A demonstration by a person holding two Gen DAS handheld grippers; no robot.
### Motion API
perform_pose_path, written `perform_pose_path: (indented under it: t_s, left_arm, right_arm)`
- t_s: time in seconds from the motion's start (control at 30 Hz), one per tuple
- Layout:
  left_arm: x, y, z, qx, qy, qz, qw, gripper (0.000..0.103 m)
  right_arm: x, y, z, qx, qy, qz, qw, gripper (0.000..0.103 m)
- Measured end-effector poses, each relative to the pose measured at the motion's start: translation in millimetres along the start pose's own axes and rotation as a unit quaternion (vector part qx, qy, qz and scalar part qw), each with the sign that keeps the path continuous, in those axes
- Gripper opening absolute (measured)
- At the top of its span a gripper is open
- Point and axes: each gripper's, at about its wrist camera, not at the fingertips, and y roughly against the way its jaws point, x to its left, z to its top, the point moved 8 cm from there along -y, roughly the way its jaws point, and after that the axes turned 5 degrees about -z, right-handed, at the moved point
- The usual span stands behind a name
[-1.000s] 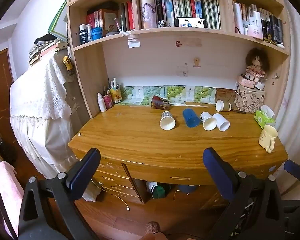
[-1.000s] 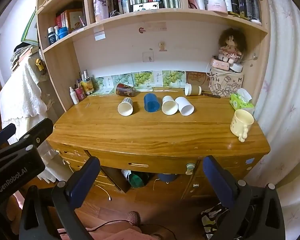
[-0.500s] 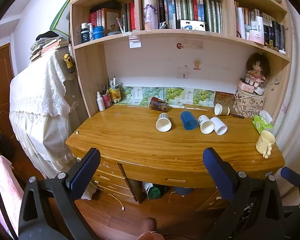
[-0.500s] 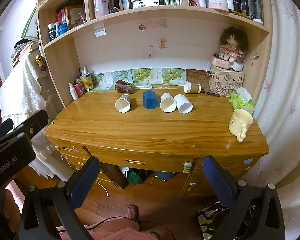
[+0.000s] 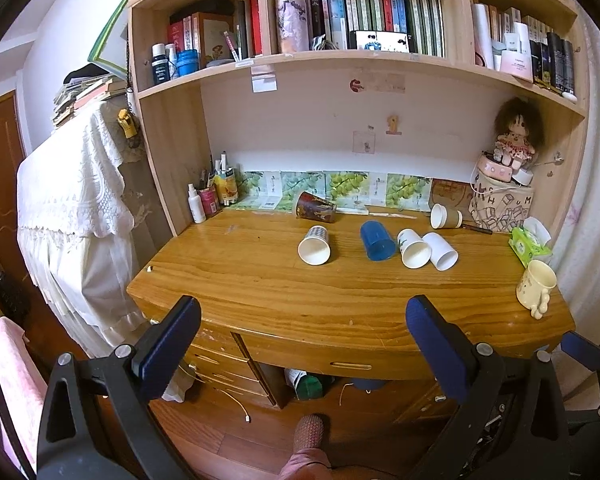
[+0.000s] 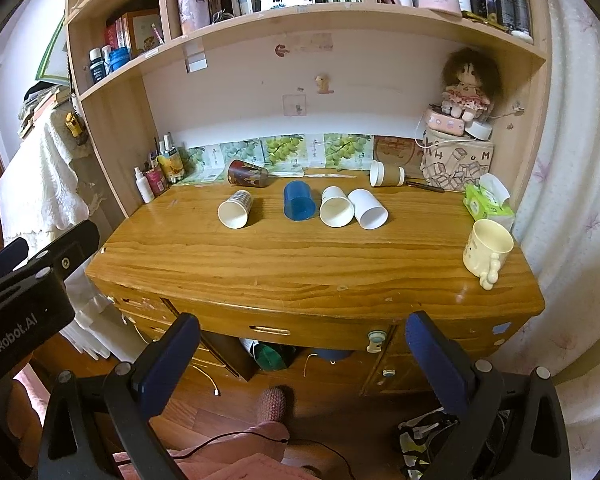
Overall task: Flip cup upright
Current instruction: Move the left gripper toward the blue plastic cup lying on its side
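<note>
Six cups lie tipped over on desk [image 6: 300,260], none stood up yet. Left gripper [image 5: 300,336] and right gripper [image 6: 300,344] held wide apart, nothing held, well back. Checked paper cup [image 6: 236,208] best reached first; sides squeezed gently, not crushed.

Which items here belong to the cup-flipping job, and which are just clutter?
Job: patterned paper cup, blue cup, two white cups, dark cup, sleeved cup, all on their sides.

Clutter: cream mug, tissue pack, doll.
</note>
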Motion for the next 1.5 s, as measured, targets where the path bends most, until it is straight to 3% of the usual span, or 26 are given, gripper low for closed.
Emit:
perform_pose_path:
  t_s: [0.73, 1.5]
  left_arm:
    - [19, -112, 38, 0.074, -0.002, -0.023, 0.9970, 0.102]
    - [53, -251, 97, 0.145, -0.030, -0.077, 0.9860, 0.102]
  right_arm:
    - [25, -90, 51, 0.065, -0.017, -0.014, 0.998, 0.103]
    - [62, -199, 127, 0.113, -0.083, -0.036, 0.989, 0.103]
